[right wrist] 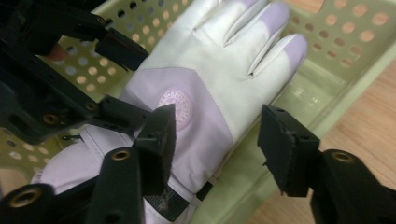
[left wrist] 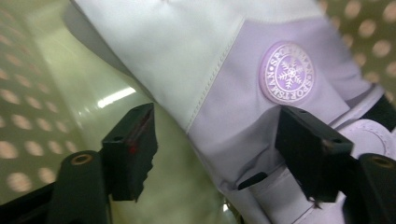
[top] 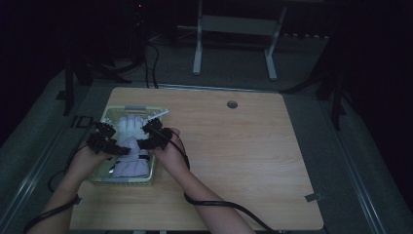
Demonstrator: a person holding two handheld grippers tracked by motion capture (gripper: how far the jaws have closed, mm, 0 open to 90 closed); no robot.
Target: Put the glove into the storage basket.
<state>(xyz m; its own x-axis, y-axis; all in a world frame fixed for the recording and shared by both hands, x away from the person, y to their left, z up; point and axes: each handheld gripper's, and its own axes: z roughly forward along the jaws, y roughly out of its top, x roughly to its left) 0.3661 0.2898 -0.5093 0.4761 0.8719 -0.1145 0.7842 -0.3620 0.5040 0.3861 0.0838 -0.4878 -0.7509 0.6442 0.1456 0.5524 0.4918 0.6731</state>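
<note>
A white and lilac ski glove lies palm down inside a pale green perforated basket, its fingers pointing toward the far end of the basket and its cuff toward the person. On the back of the glove sits a round lilac badge with a white snowflake and lettering around its rim. A dark strap crosses the glove at the wrist, at about 6 o'clock from the badge in the right tool's view.

The left tool hangs low over the glove with its jaws spread apart, one over the bare basket floor at 9 o'clock of the badge, the other over the lilac cuff at 4 o'clock; neither jaw grips anything. The right tool is likewise spread wide, its jaws straddling the glove's outer edge: one above the lilac panel just beside the badge, the other above the basket's rim. Whether that jaw touches the fabric cannot be told.

In the high view the basket stands at about 9 o'clock on the wooden table, near its left edge, with both tools meeting over its middle, the left tool at 9 o'clock of the glove and the right tool at 3 o'clock. A round cable hole lies at the table's 12 o'clock edge.
</note>
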